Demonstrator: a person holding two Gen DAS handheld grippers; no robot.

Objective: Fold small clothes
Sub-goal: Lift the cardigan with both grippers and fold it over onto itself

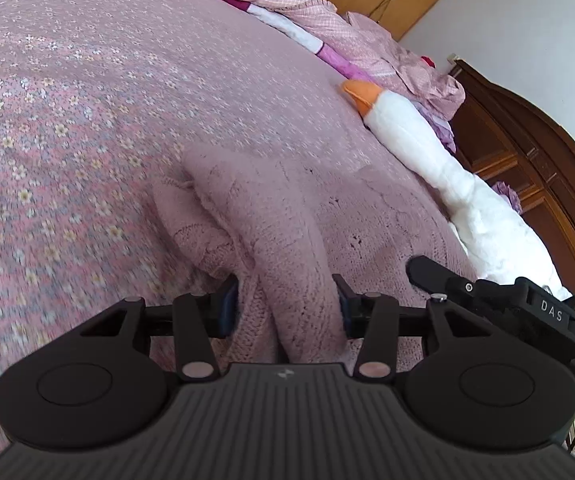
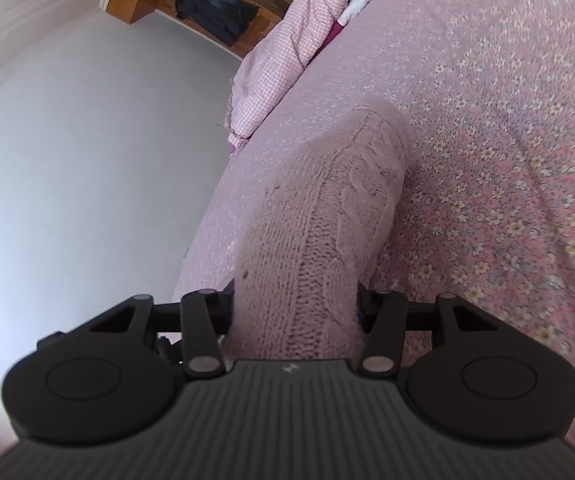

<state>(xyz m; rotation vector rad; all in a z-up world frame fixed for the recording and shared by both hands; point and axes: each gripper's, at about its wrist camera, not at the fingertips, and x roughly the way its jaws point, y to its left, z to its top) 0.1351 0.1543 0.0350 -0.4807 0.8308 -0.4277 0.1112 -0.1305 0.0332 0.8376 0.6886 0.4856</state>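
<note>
A small dusty-pink cable-knit garment [image 1: 287, 216] lies on the floral bedspread [image 1: 67, 120]. In the left wrist view my left gripper [image 1: 285, 308] is shut on a bunched fold of it, knit filling the gap between the blue-padded fingers. The rest of the garment spreads flat to the right, and the other gripper [image 1: 427, 272] shows black at its right edge. In the right wrist view my right gripper [image 2: 295, 304] is shut on a thick knit fold [image 2: 327, 216] that rises away from the fingers over the bedspread [image 2: 507, 140]. The fingertips are hidden by the knit.
A white plush goose with an orange beak [image 1: 407, 136] lies along the bed's far side, beside a pink checked quilt [image 1: 327, 16]. A dark wooden headboard [image 1: 527, 152] stands behind. In the right wrist view the quilt [image 2: 287, 64] is bunched near the bed edge, with a white wall [image 2: 87, 160] beyond.
</note>
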